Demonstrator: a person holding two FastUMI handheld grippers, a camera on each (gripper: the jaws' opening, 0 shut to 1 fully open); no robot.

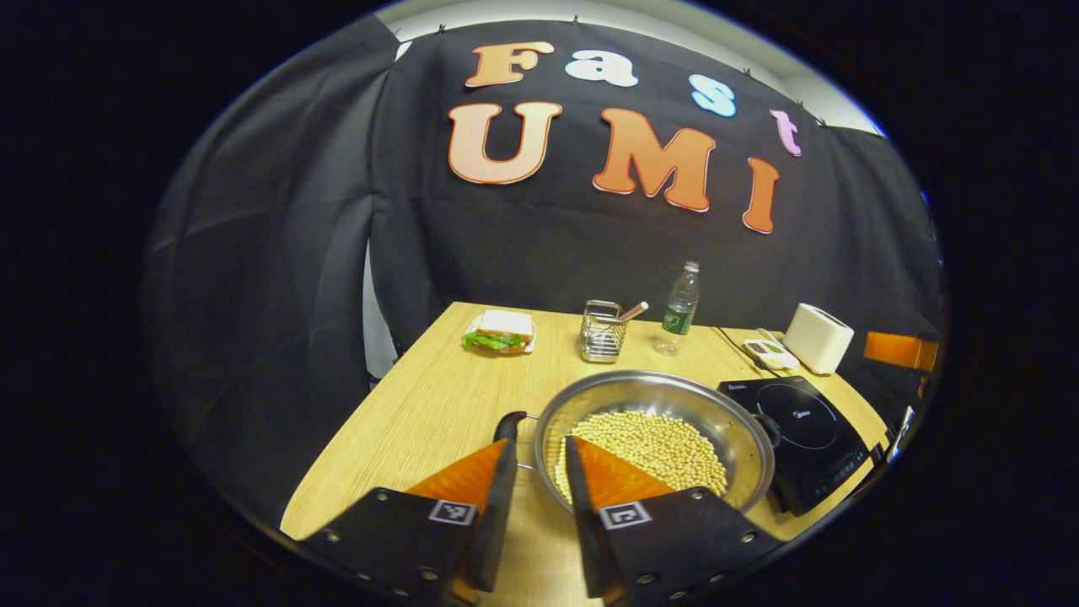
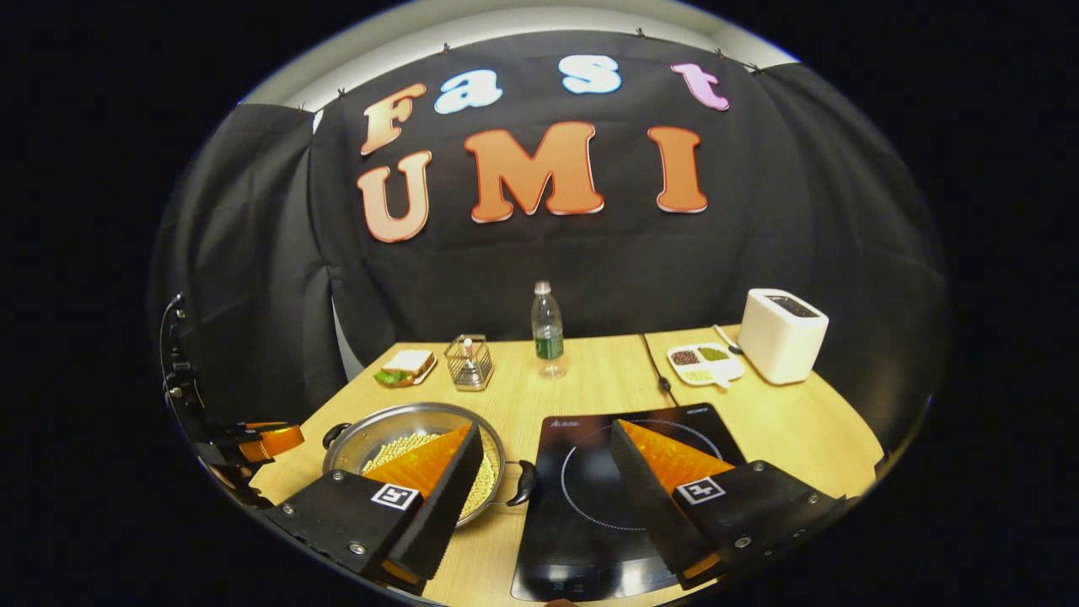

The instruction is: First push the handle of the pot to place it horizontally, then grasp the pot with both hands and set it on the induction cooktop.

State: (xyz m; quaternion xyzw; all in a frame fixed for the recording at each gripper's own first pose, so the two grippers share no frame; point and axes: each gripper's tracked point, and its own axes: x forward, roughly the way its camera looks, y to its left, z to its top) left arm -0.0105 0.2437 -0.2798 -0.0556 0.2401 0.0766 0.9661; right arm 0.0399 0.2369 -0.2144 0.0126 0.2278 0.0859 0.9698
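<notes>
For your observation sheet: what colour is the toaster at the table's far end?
White toaster, clearest in the right gripper view.

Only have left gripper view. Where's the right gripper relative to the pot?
Observer: The right gripper is open, jaws spread wide. The handle on the pot's side nearest the induction cooktop lies between them.
Operator: Pot on the cooktop yet?
Observer: No. The pot stands on the table beside it, and the cooktop's glass is bare.

Cloth-walled booth, wooden table (image 2: 590,371)
</notes>
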